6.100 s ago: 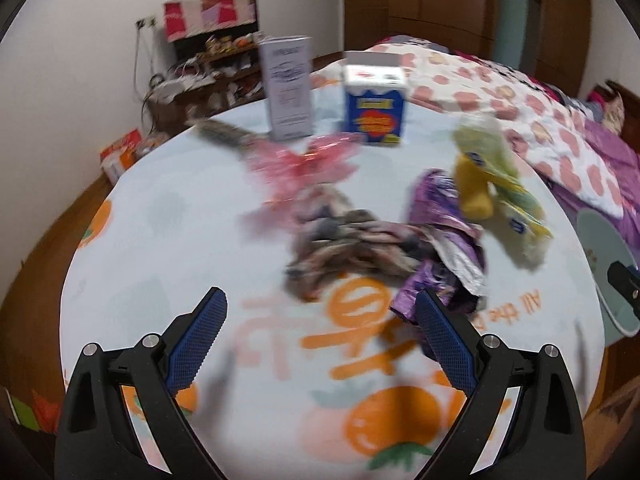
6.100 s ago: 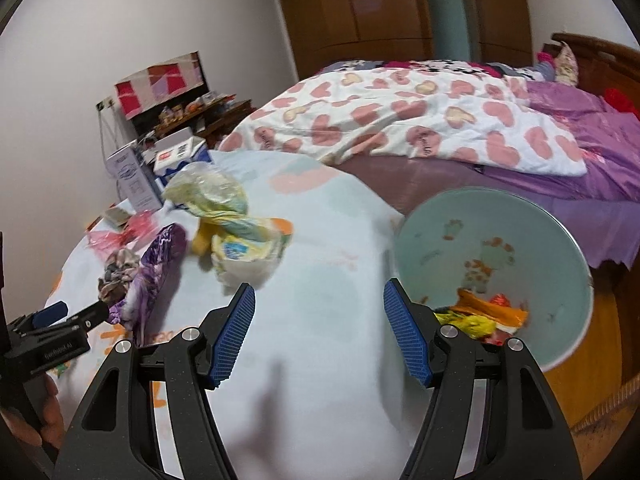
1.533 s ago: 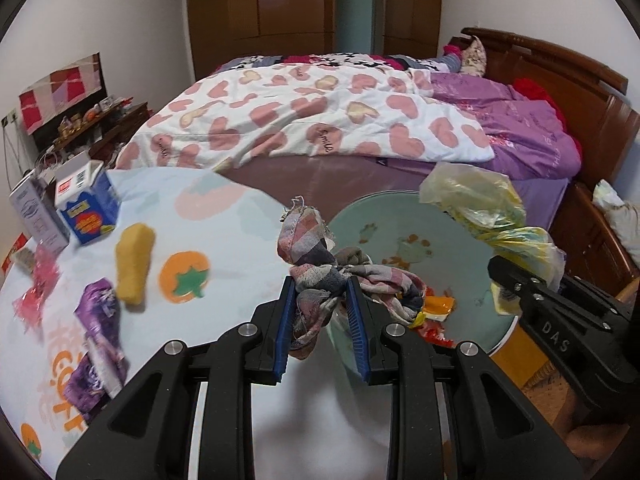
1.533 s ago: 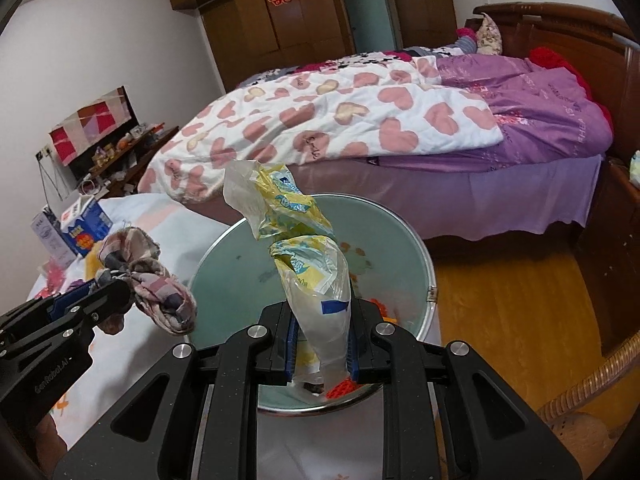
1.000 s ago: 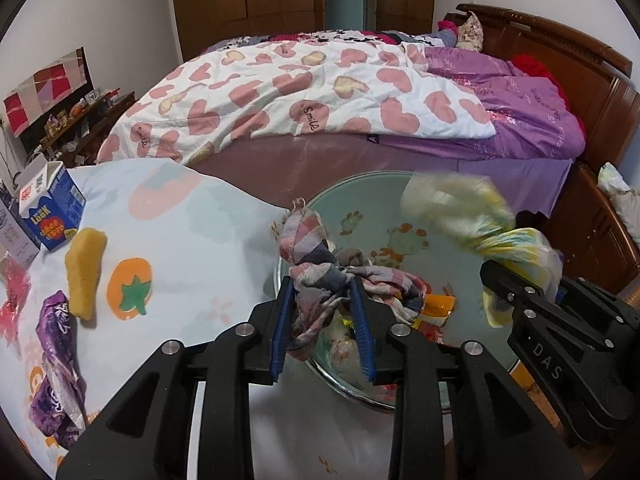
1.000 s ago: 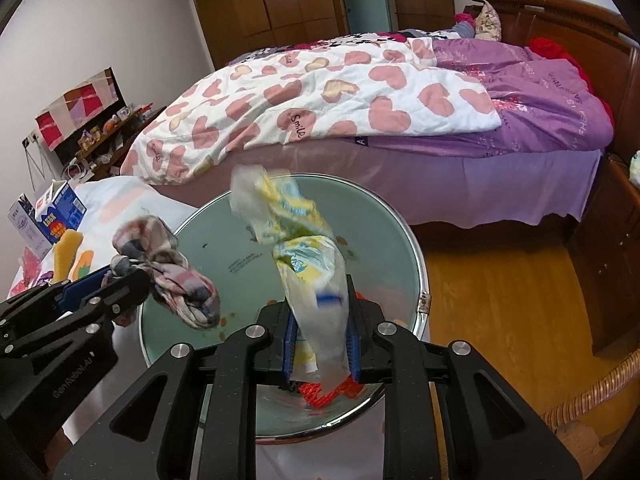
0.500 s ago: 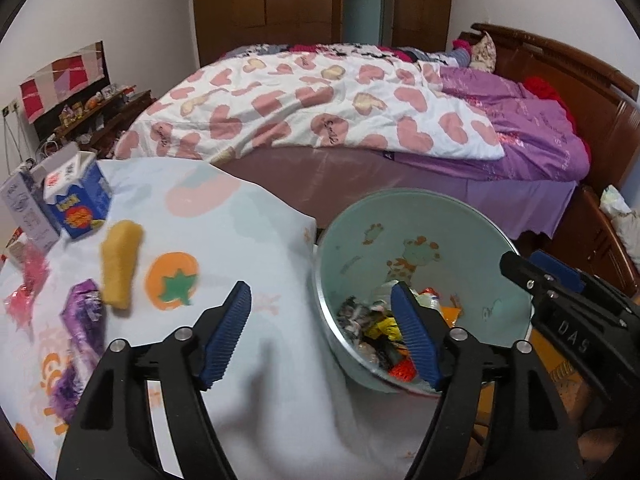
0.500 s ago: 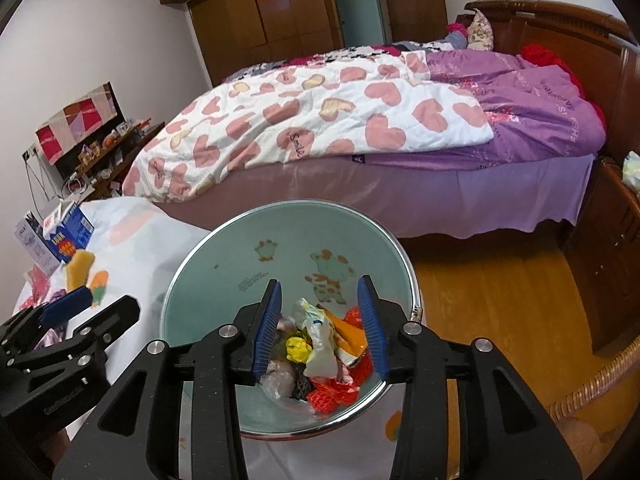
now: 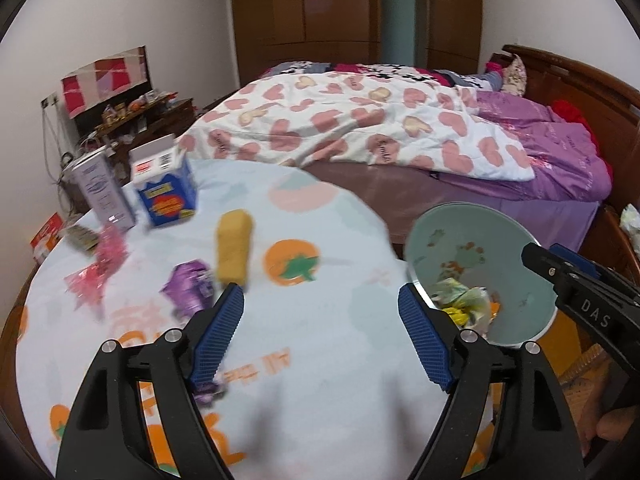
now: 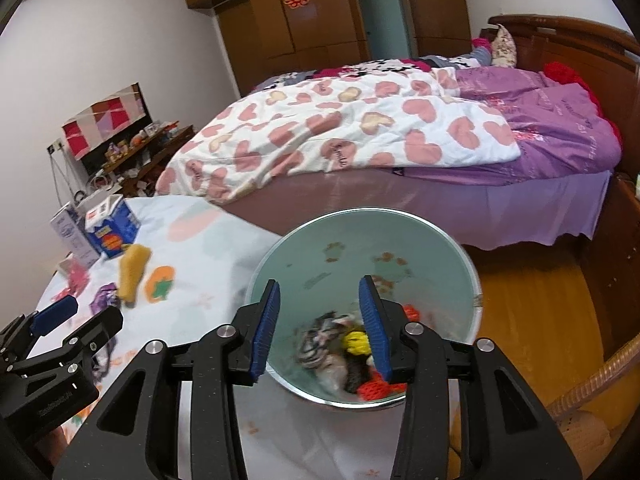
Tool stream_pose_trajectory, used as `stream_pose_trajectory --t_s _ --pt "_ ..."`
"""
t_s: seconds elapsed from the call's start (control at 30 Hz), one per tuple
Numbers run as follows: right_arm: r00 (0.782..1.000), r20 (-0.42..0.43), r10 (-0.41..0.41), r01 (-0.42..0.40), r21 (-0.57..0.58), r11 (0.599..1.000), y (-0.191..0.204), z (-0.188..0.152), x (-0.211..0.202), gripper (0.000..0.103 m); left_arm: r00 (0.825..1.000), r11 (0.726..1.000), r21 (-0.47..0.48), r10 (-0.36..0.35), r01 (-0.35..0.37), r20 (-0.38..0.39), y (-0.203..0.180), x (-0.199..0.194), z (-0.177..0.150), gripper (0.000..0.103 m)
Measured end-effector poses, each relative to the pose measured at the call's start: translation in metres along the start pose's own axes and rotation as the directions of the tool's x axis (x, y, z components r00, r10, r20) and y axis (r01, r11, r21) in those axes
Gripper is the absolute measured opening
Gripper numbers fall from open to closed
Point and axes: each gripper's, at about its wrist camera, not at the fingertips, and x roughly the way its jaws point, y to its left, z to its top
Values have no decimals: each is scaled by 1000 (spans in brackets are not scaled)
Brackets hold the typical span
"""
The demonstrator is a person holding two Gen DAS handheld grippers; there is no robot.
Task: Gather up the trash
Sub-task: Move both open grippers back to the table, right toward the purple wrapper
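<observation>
- Our left gripper (image 9: 320, 320) is wide open and holds nothing. It hangs over the table (image 9: 320, 392), which has a white cloth with orange fruit on it.
- Our right gripper (image 10: 319, 322) is open too, with nothing between its blue pads (image 10: 374, 330). It hangs right over the bin (image 10: 460, 256).
- The bin is round and pale green. It sits just past the table edge, between the table and the bed (image 10: 360, 128).
- We see trash in the bin (image 10: 344, 354): a checked cloth, something yellow, something red and some wrappers. In the left view the same pile (image 9: 464, 304) shows at the bottom of the bin.
- More trash lies on the table. A yellow piece (image 9: 234, 244) lies near the middle, beside an orange fruit print.
- A purple wrapper (image 9: 190, 288) lies just left of the yellow piece, close to our left gripper's left finger.
- A pink wrapper (image 9: 98, 264) lies further left. It looks blurry.
- A blue carton (image 9: 166, 184) and a white box (image 9: 100, 192) stand side by side at the far edge of the table.
- In the right view we also see the yellow piece (image 10: 134, 272) and the blue carton (image 10: 112, 228), well apart from the bin.
</observation>
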Motion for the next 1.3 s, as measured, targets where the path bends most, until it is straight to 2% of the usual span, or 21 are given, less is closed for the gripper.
stream_pose_trajectory --t_s 0.2,0.4,0.57,0.73,0.9,1.07,1.2,1.3 --pt "999 -1 54 -54 -32 998 34 -5 -5 44 998 997 -51 65 -65 -11 46 -14 -16 79" --pt "994 -2 105 -105 -54 993 66 -11 -8 45 989 978 -145 144 -149 -45 105 -27 -42 80" --pt "989 -35 145 -148 -87 985 98 -20 -5 45 970 950 -199 228 -242 -87 155 -36 -66 79" --pt "979 -63 196 -203 -143 969 141 -24 -1 45 952 918 -259 278 -302 -125 200 -45 -84 79" --pt "966 -91 240 -254 -187 949 183 -28 12 45 942 900 -279 306 -334 -137 230 -46 -97 79" --pt "954 -130 272 -294 -211 932 216 -37 29 45 938 895 -283 317 -345 -141 249 -43 -99 80" --pt "950 -162 265 -298 -230 926 224 -47 39 44 937 883 -315 310 -348 -163 263 -39 -103 80" --pt "947 -179 268 -306 -241 921 221 -51 42 43 932 872 -330 334 -362 -140 275 -43 -104 80"
